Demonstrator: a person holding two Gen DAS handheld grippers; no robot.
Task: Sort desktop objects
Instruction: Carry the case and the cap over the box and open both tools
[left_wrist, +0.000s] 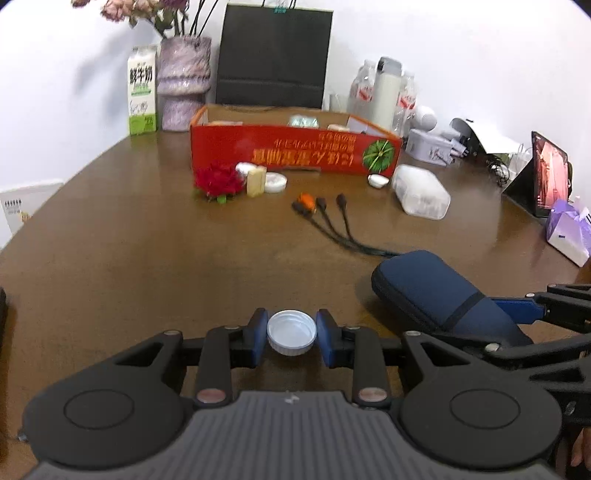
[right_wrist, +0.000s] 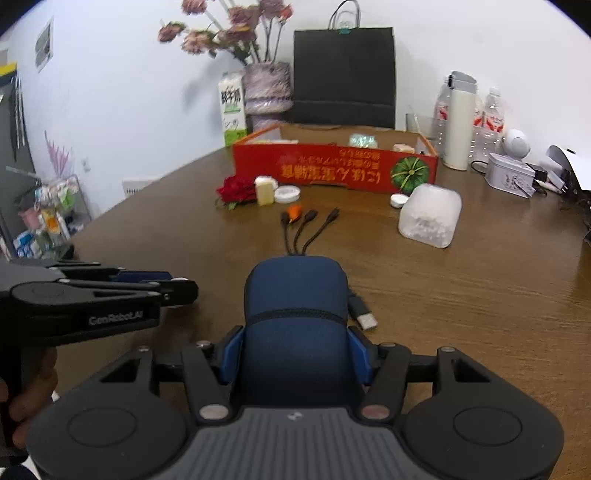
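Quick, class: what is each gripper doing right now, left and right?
Left gripper: shut on the white bottle cap.
Right gripper: shut on the blue zip case.

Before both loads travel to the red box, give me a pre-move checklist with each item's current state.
1. Left gripper fingers clamp the white cap: ok.
2. Right gripper fingers clamp the blue case: ok.
3. Case clear of the USB cable beside it: cannot tell.
4. Red box open on top, room inside: ok.
5. Path ahead holds cable ends and the red flower; carry above them: not ok if dragged low.
6. Grippers apart from each other: ok.
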